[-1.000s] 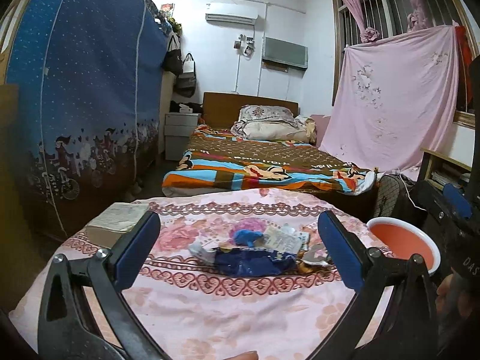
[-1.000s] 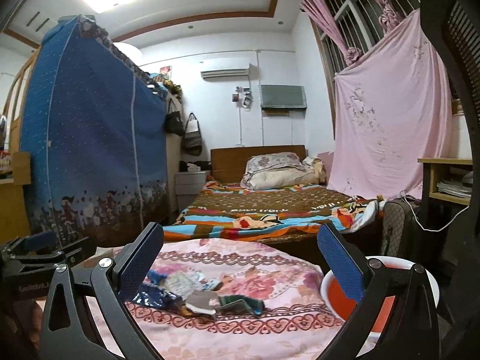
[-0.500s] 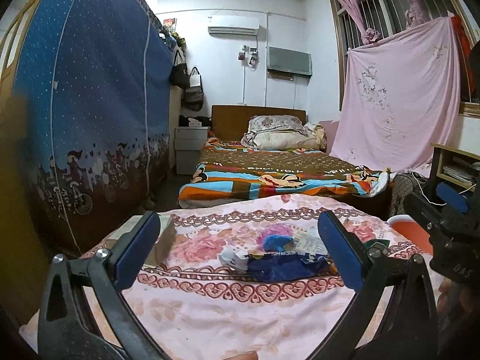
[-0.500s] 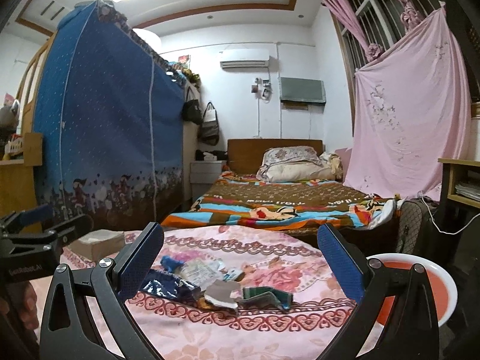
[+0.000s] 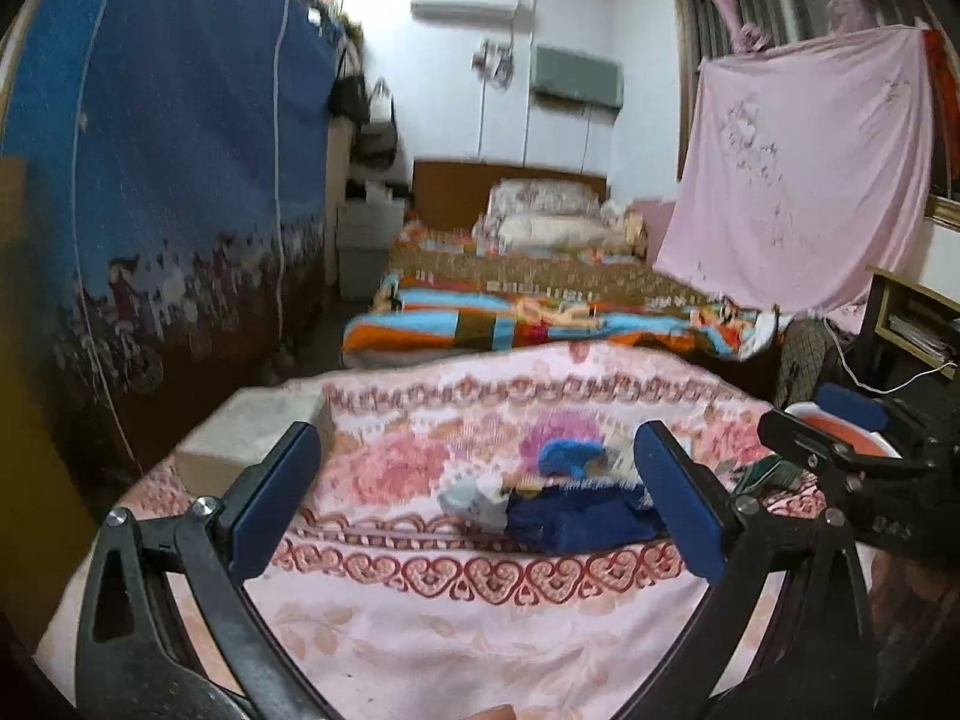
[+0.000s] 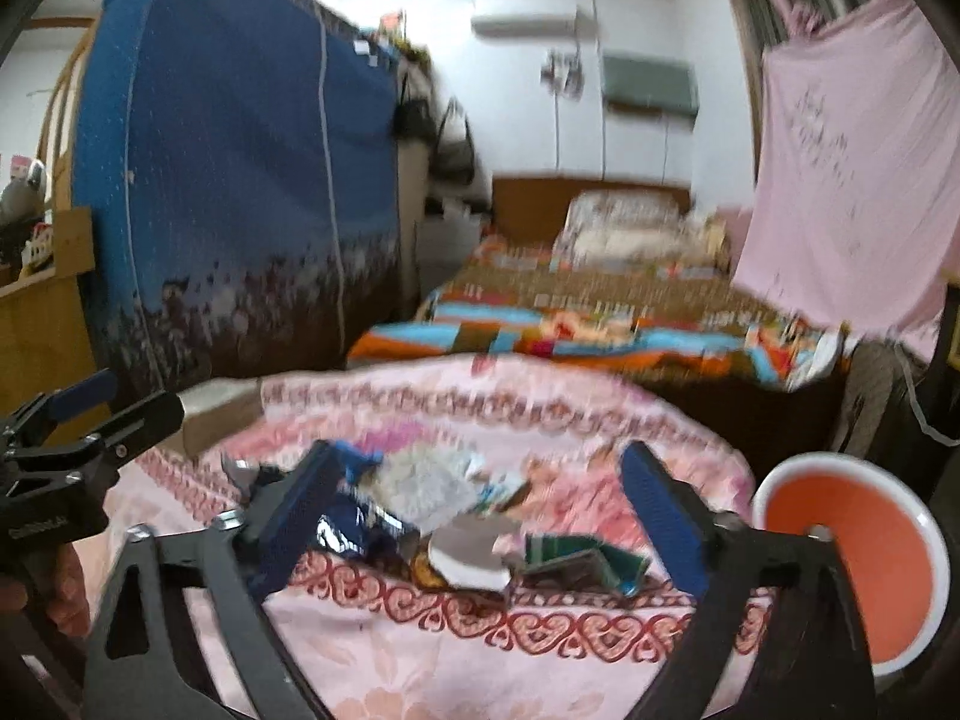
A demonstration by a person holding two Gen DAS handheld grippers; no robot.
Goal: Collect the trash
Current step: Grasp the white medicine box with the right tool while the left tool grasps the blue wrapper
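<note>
A pile of trash lies on the pink floral tablecloth: a dark blue wrapper, a crumpled blue piece and a grey scrap. My left gripper is open just short of the pile, holding nothing. In the right wrist view, my right gripper hangs over the pile with its jaws closing. A silver wrapper, a white lid and a green wrapper lie between its fingers, and the pads touch none of them. A red bowl with a white rim stands at the table's right edge.
A cardboard box sits on the table's far left corner. Beyond the table are a bed with a striped blanket, a blue fabric wardrobe on the left and a hanging pink sheet. A hand holds the left gripper.
Both grippers have come lower and nearer to the trash pile. The right gripper has tipped down toward it and its jaws have narrowed.
</note>
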